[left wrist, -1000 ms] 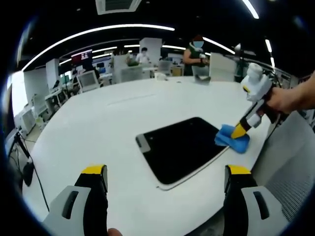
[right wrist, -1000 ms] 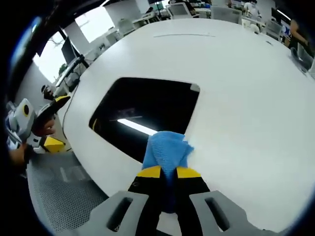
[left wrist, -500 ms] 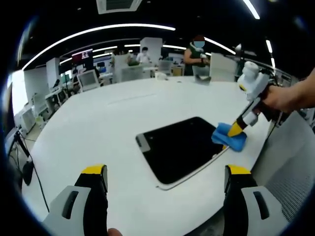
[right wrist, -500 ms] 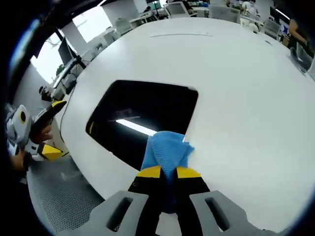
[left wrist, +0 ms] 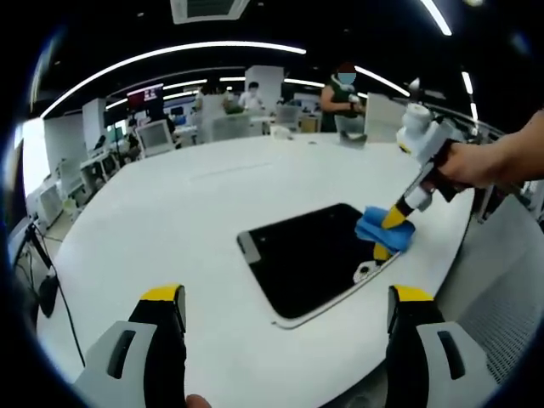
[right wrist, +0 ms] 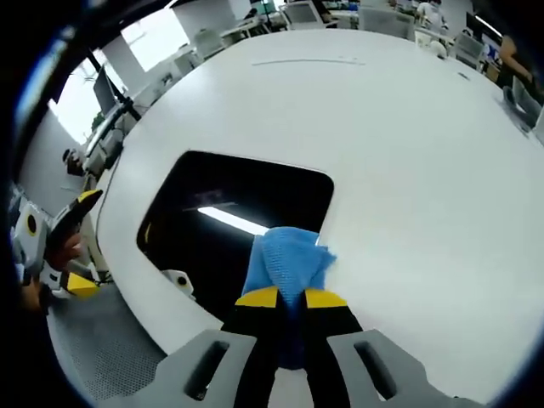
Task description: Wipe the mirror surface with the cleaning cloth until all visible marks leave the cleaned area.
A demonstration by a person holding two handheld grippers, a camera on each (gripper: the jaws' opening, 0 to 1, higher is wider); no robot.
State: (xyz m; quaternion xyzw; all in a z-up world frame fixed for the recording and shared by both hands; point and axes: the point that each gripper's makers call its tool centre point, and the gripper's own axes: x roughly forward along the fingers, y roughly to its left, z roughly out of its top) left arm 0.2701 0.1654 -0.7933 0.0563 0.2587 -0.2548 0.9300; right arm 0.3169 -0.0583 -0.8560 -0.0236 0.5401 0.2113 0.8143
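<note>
**Cloth on the mirror's near edge, right gripper doing the work**

The right gripper [right wrist: 289,299] has its jaws pinched tight on the blue cleaning cloth [right wrist: 287,262], and the free end of the cloth sits at the edge of the mirror [right wrist: 238,223], the dark rounded slab lying flat on the white table [right wrist: 408,153]. From these jaws the glass spreads forward and to the left in the right gripper view, its long axis running roughly crosswise, so the unwiped expanse lies ahead of the cloth and that is where the next stroke should go. In the left gripper view the cloth [left wrist: 382,231] rests on the mirror's [left wrist: 310,255] far right corner, the right gripper [left wrist: 393,219] angled down onto it. The left gripper [left wrist: 285,304] hangs back with jaws wide apart, holding nothing, well short of the mirror. Marks on the glass are hard to make out; a small pale spot near the edge could be a reflection
</note>
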